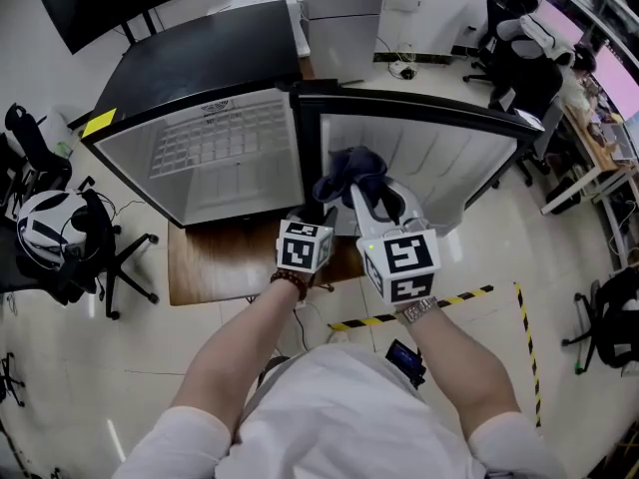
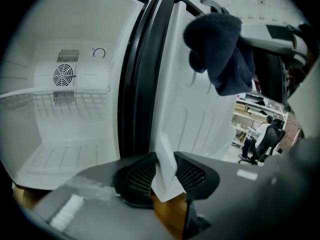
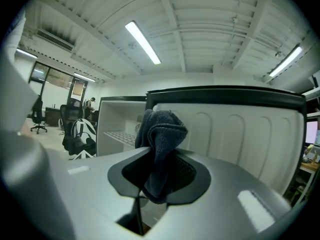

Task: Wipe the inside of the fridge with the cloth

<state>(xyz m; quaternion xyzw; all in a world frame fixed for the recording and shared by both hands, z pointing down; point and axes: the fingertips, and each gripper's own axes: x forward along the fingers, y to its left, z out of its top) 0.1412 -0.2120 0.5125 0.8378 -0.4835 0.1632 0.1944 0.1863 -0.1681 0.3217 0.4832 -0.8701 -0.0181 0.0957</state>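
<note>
Left gripper (image 2: 165,171) first: its jaws are pinched on the bottom corner of the fridge door (image 2: 200,119), both ribbed pads pressing the white inner panel from either side. Over to the right gripper (image 3: 159,171), and its jaws are clamped on the cloth (image 3: 159,134), a dark blue towelling bundle that bulges up above the pads, with a tail hanging below them.

From the head view, the two grippers sit side by side at the open door's lower edge, the left one nearer the hinge. The cloth is held up in front of the door's inner panel, outside the cabinet; whether it touches the panel, I can't tell.

The fridge (image 1: 130,143) stands wide open, its white interior showing a wire shelf (image 1: 215,133) across the upper part and a round fan grille (image 2: 64,75) on the back wall. It sits on a wooden board (image 1: 225,262) on the pale floor (image 1: 120,367).
</note>
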